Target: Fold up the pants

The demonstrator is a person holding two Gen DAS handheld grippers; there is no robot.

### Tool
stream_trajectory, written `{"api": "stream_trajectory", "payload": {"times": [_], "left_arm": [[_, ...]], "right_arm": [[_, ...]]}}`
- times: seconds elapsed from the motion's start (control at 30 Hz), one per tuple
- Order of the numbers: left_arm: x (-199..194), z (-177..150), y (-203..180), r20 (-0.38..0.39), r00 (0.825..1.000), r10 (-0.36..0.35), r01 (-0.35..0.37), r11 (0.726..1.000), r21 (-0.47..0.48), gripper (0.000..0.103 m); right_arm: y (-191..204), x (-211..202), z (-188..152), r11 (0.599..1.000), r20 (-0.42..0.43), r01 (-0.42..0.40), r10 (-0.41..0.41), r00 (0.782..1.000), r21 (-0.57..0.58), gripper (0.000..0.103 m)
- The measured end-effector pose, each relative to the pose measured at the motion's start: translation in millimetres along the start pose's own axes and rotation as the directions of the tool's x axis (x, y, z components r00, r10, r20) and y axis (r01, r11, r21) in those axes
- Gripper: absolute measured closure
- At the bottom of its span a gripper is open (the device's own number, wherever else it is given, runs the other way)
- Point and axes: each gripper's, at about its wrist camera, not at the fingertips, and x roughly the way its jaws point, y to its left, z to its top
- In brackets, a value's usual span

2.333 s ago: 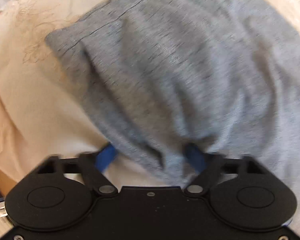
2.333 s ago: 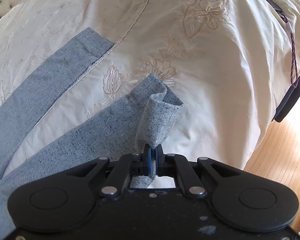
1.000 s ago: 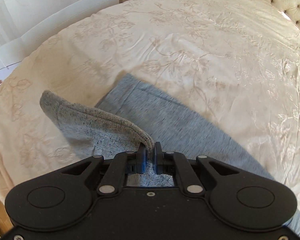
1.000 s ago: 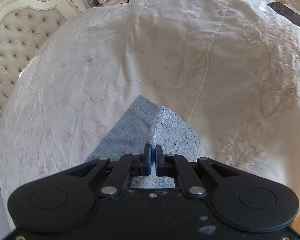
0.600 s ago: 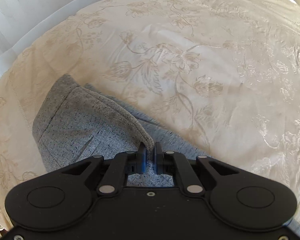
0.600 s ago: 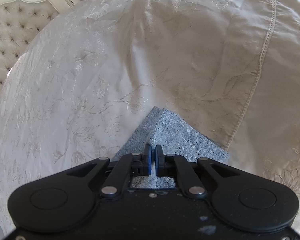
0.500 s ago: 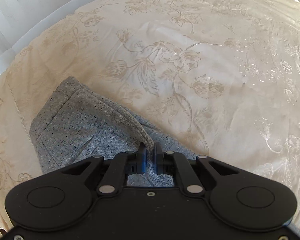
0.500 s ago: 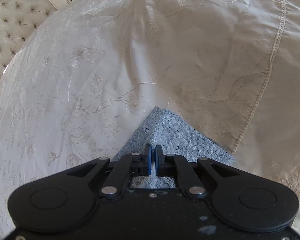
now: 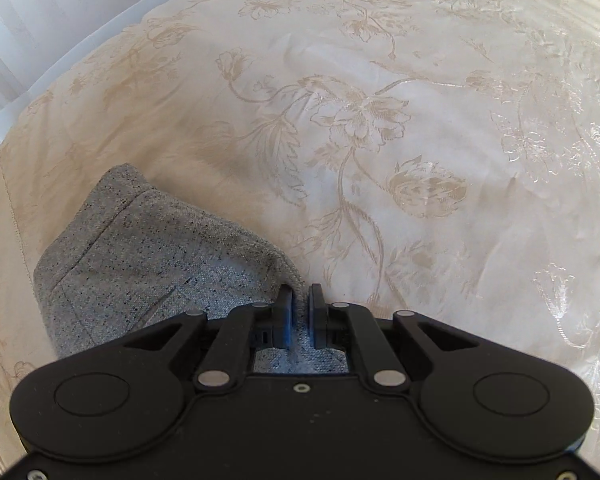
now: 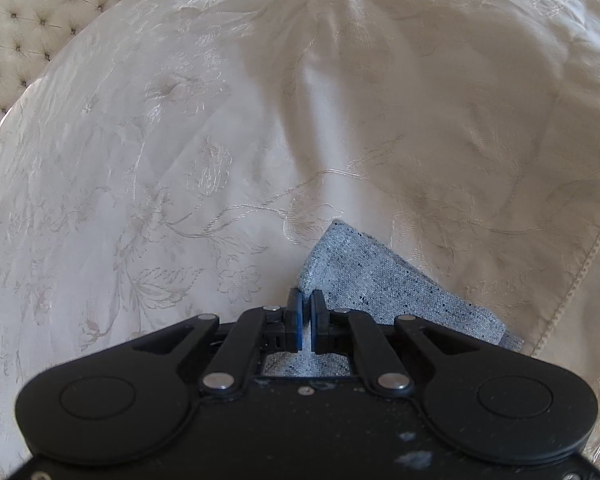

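The grey speckled pants (image 9: 156, 264) hang over a cream embroidered bedspread (image 9: 380, 120). My left gripper (image 9: 299, 300) is shut on an edge of the pants, and a folded flap with a seam droops to its left. My right gripper (image 10: 305, 308) is shut on another edge of the pants (image 10: 380, 280), whose flap trails to the right and lies on the bedspread (image 10: 220, 140). The rest of the pants is hidden under both gripper bodies.
A tufted cream headboard (image 10: 24, 12) stands at the far left in the right wrist view. A white wall or curtain (image 9: 40, 20) borders the bed's far left edge in the left wrist view. A stitched hem line (image 10: 580, 272) crosses the bedspread at right.
Both grippers, still shut on the pants, have moved forward over the bed. Less grey fabric shows ahead of each, and the flaps have swung closer to the gripper bodies.
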Motion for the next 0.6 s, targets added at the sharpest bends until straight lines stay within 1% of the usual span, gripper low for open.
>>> {"api": "stream_trajectory", "payload": {"times": [0.07, 0.13, 0.17, 0.23, 0.3, 0.37, 0.4, 0.47, 0.5, 0.53, 0.57, 0.6], "left_arm": [[5, 0, -4, 0.011, 1.0, 0.017, -0.017, 0.999, 0.042, 0.077], [1, 2, -6, 0.05, 0.998, 0.033, -0.036, 0.997, 0.069, 0.075], [-3, 2, -6, 0.079, 0.996, 0.042, -0.048, 0.996, 0.075, 0.075], [-15, 4, -6, 0.163, 0.984, 0.076, -0.091, 0.992, 0.084, 0.075], [-32, 5, -5, 0.241, 0.965, 0.101, -0.121, 0.99, 0.069, 0.075], [-53, 0, -5, 0.299, 0.952, 0.066, -0.092, 0.993, 0.073, 0.075], [-65, -6, -10, 0.33, 0.943, 0.046, -0.086, 0.991, 0.107, 0.075], [-86, -25, -25, 0.37, 0.929, 0.015, -0.097, 0.974, 0.204, 0.075], [-95, -39, -36, 0.375, 0.927, -0.012, -0.095, 0.96, 0.265, 0.074], [-103, -54, -46, 0.368, 0.928, -0.052, -0.076, 0.943, 0.325, 0.072], [-109, -70, -55, 0.347, 0.933, -0.098, -0.046, 0.923, 0.383, 0.066], [-113, -88, -65, 0.314, 0.939, -0.142, -0.011, 0.899, 0.439, 0.063]], "right_arm": [[6, 6, 0, 0.999, 0.005, -0.011, 0.011, 1.0, -0.05, 0.093], [11, 2, 1, 0.995, 0.031, 0.017, -0.014, 0.999, -0.097, 0.087], [10, -4, 2, 0.994, 0.049, 0.019, -0.013, 0.999, -0.111, 0.085], [5, -18, 4, 0.992, 0.082, 0.001, 0.01, 0.997, -0.129, 0.084], [-4, -36, 5, 0.989, 0.105, -0.012, 0.028, 0.994, -0.147, 0.084], [-16, -53, 2, 0.986, 0.123, -0.012, 0.033, 0.992, -0.167, 0.084], [-23, -60, 0, 0.984, 0.128, -0.006, 0.029, 0.991, -0.176, 0.084], [-40, -71, -8, 0.983, 0.12, -0.002, 0.025, 0.992, -0.186, 0.083], [-48, -75, -14, 0.982, 0.109, -0.006, 0.027, 0.994, -0.188, 0.082], [-58, -78, -20, 0.982, 0.095, -0.004, 0.023, 0.995, -0.191, 0.082], [-66, -79, -26, 0.981, 0.081, 0.0, 0.016, 0.997, -0.195, 0.082], [-73, -79, -31, 0.98, 0.066, 0.001, 0.012, 0.998, -0.198, 0.082]]}}
